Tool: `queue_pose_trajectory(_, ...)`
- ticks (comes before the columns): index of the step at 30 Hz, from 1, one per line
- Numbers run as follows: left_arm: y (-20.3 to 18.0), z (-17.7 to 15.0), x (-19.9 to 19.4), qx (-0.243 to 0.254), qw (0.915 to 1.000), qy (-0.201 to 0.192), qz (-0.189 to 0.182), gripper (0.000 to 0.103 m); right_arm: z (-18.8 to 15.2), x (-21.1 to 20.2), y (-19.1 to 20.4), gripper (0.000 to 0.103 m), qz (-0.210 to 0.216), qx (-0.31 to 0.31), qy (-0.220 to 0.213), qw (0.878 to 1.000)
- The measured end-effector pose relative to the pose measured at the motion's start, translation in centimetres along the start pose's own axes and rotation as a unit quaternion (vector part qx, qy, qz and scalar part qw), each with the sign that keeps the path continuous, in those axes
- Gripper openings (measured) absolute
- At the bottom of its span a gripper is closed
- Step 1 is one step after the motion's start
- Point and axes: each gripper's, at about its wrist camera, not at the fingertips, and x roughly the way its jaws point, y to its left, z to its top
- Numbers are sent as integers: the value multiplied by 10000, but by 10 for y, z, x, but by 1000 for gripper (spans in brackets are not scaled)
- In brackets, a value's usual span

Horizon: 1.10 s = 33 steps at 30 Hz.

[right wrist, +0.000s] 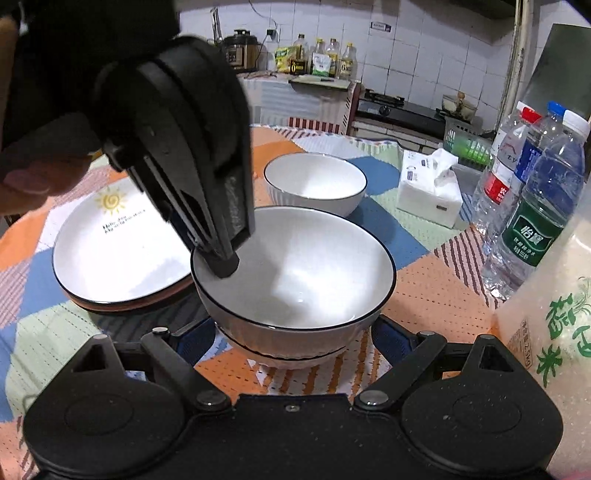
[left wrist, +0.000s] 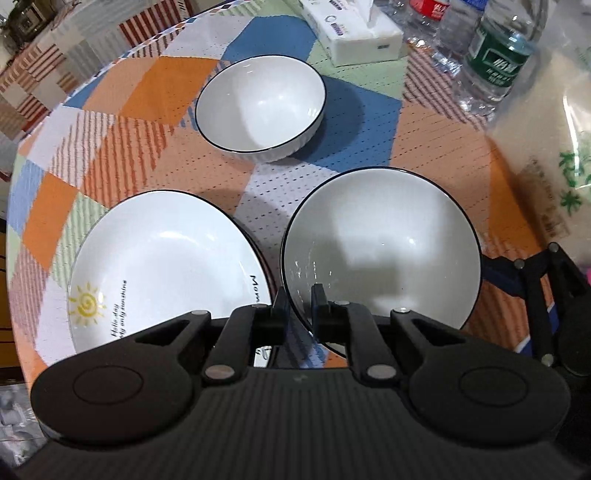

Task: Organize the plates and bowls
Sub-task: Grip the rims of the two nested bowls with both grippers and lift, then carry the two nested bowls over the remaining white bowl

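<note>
My left gripper [left wrist: 300, 308] is shut on the near rim of a white black-rimmed bowl [left wrist: 384, 254], one finger inside and one outside; the same bowl [right wrist: 295, 273] shows in the right wrist view sitting in another bowl. A second bowl [left wrist: 260, 105] stands farther back, also seen in the right wrist view [right wrist: 316, 182]. A white plate with a sun drawing [left wrist: 162, 269] lies left of the held bowl, on a stack [right wrist: 114, 251]. My right gripper [right wrist: 295, 339] is open with its fingers on both sides of the bowl's base.
The round table has a patterned cloth [left wrist: 122, 147]. A tissue box [left wrist: 354, 33] and water bottles [left wrist: 495, 62] stand at the back right. A bag of rice [right wrist: 550, 314] is at the right. A kitchen counter is behind.
</note>
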Motion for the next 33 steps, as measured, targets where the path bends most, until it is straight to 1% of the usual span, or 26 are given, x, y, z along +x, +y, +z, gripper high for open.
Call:
queue_pose_trajectory(4, 2, 2, 6, -42, 10000, 21, 72, 11, 3, 5, -1, 96, 64, 76, 113, 9999)
queue_pose_trajectory(7, -2, 2, 5, 65, 9999, 1, 145, 10, 5, 7, 2, 97, 4, -57, 161, 9999)
queue_pose_trajectory(9, -2, 2, 1, 107, 9999, 7, 105, 12, 3, 6, 2, 98, 27, -55, 118, 9999)
queue_pose_trajectory(11, 4, 3, -6, 4, 10000, 12, -67, 17, 2, 4, -1, 97, 58, -19, 104, 9999)
queue_pose_trajectory(14, 17, 5, -20, -132, 9992, -15, -370, 17, 3, -13, -6, 97, 100, -91, -81, 9999)
queue_pose_trajectory(18, 37, 10, -47, -398, 9962, -207, -746, 17, 13, -39, -21, 97, 230, -148, -347, 9990)
queue_pose_trajectory(21, 53, 17, -67, -590, 9921, -485, -997, 17, 26, -54, -37, 97, 439, -7, -506, 9978)
queue_pose_trajectory(22, 57, 19, -72, -600, 9916, -576, -992, 18, 31, -57, -42, 97, 533, 64, -537, 9971)
queue_pose_trajectory(24, 62, 25, -80, -447, 9924, -666, -936, 20, 44, -60, -54, 97, 726, 269, -562, 9954)
queue_pose_trajectory(25, 65, 27, -83, -412, 9925, -737, -880, 24, 51, -60, -59, 96, 796, 375, -542, 9946)
queue_pose_trajectory(26, 69, 30, -85, -400, 9925, -811, -821, 28, 60, -59, -64, 96, 866, 521, -490, 9937)
queue_pose_trajectory(28, 76, 35, -88, -341, 9918, -977, -749, 31, 76, -54, -73, 92, 979, 824, -365, 9911)
queue_pose_trajectory(30, 83, 39, -89, -331, 9909, -1148, -622, 31, 92, -46, -82, 91, 1155, 1131, -270, 9865)
queue_pose_trajectory(31, 86, 41, -88, -322, 9905, -1181, -618, 34, 99, -43, -84, 90, 1221, 1215, -217, 9848)
queue_pose_trajectory(32, 91, 43, -87, -337, 9902, -1200, -630, 39, 107, -39, -86, 90, 1243, 1247, -170, 9842)
queue_pose_trajectory(33, 96, 45, -86, -403, 9898, -1204, -651, 41, 114, -36, -87, 89, 1211, 1244, -127, 9847)
